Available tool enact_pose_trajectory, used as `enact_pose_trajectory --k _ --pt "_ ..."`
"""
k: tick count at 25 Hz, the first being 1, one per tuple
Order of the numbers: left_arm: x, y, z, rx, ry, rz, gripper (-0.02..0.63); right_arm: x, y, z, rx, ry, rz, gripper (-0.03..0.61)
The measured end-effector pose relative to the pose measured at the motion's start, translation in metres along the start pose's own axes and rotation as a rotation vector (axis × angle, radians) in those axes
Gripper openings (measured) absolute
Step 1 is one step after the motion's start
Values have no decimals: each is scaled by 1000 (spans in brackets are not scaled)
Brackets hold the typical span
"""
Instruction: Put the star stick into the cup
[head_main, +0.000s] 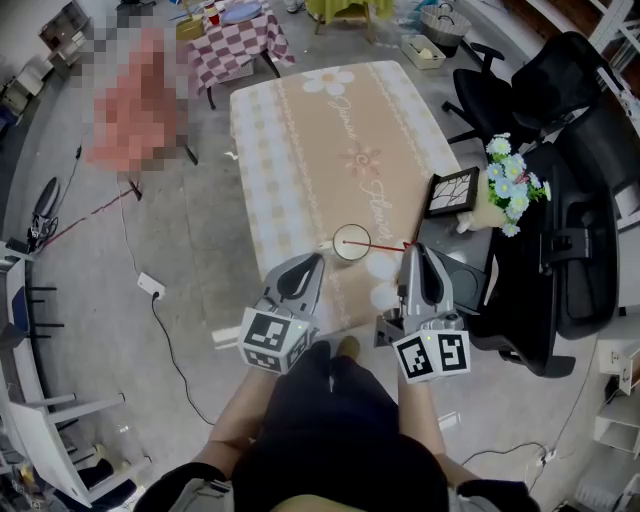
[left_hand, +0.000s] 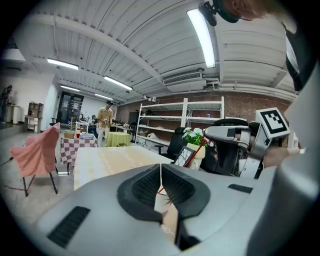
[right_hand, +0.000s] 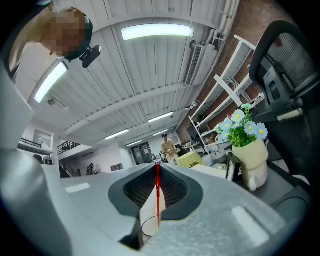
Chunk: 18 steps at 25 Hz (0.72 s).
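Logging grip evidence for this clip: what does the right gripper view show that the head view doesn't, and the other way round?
Only the right gripper view: a close look at the right tongs closed on the red stick, and the ceiling lights. Only the head view: the left tongs, closed, and a white power strip on the floor. Both: the stick, the cup and the potted flowers.
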<state>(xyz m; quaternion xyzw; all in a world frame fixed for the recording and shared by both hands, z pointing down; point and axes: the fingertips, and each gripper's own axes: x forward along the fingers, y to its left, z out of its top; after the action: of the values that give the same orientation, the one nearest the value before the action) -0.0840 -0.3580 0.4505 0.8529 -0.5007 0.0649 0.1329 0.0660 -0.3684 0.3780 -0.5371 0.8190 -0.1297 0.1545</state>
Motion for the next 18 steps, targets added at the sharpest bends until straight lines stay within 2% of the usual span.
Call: enact_pose_trajectory --k 10,18 --pt "4 8 -13 -24 28 17 15 3 -7 -27 3 32 -6 17" --pt "7 9 -18 -31 42 18 15 5 -9 -29 6 16 -14 17"
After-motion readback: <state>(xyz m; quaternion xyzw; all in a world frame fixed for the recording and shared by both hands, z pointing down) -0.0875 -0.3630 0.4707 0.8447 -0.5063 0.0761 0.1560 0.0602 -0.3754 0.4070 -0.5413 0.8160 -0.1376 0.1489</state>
